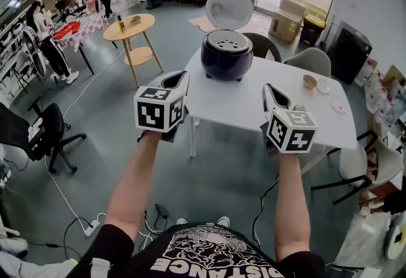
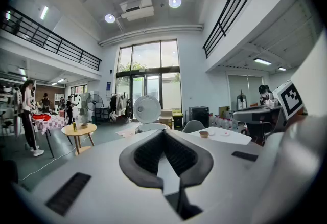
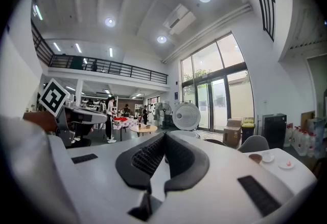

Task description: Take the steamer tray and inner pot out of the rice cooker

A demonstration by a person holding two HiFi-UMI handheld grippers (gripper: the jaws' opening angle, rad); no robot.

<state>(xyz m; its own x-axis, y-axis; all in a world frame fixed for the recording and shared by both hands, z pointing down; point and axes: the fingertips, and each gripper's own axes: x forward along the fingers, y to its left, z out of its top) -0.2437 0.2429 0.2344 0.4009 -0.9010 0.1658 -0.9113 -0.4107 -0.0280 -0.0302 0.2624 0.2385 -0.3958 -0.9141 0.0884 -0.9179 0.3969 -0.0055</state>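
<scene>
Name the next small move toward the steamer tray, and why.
Probably move the right gripper forward to the rice cooker and open its jaws: the lid stands open, the steamer tray lies exposed on top, yet the jaws are shut and empty.

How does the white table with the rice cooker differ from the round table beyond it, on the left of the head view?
The white table is rectangular; the wooden table is round. The white table carries the rice cooker, whose lid is up; the wooden table has a lower shelf and carries only small items. Both stand on the grey floor.
</scene>
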